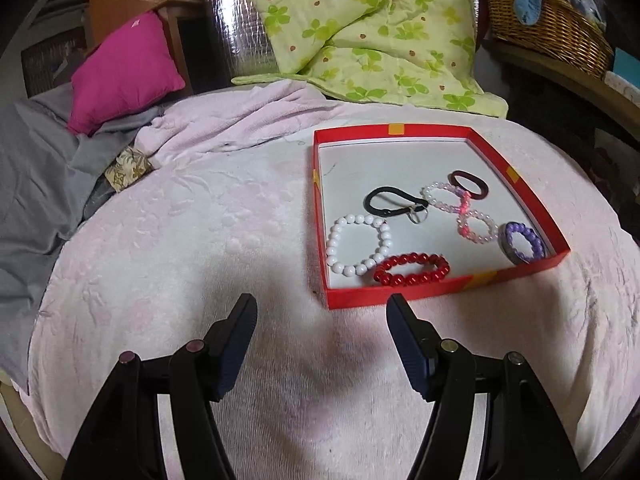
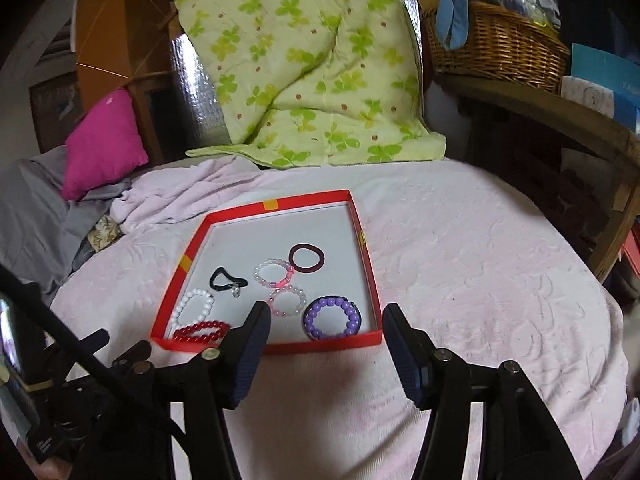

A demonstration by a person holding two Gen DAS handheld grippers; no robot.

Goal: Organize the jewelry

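Left wrist view: the left gripper (image 1: 322, 306) occupies the lower centre of the frame, its two dark fingers (image 1: 240, 332) spread wide apart with nothing between them, poised above the pale pink blanket (image 1: 180, 240) of the bed. Just beyond the right fingertip, in the centre right of the frame, lies the shallow red tray (image 1: 400, 296) with a white floor.

Right wrist view: the right gripper (image 2: 326, 312) likewise sits at lower centre, fingers (image 2: 404, 344) apart and empty; the near wall of the tray (image 2: 320, 344) runs between the two fingertips.

Tray contents, near to far in the left wrist view: a red bead bracelet (image 1: 412, 269) against the near wall, overlapping a white bead bracelet (image 1: 358, 245) to its upper left; a purple bead bracelet (image 1: 524, 242) at the near right corner, leaning on the right wall; two clear pink bead bracelets (image 1: 460, 208), touching each other at mid-tray; a black hair tie (image 1: 394, 201) with a small metal ring to their left; a dark maroon hair tie (image 1: 469, 185) farthest back.

Surroundings: a magenta pillow (image 1: 124, 72) at upper left, a green clover-print quilt (image 1: 372, 28) at top centre, and a wicker basket (image 1: 548, 24) at upper right.
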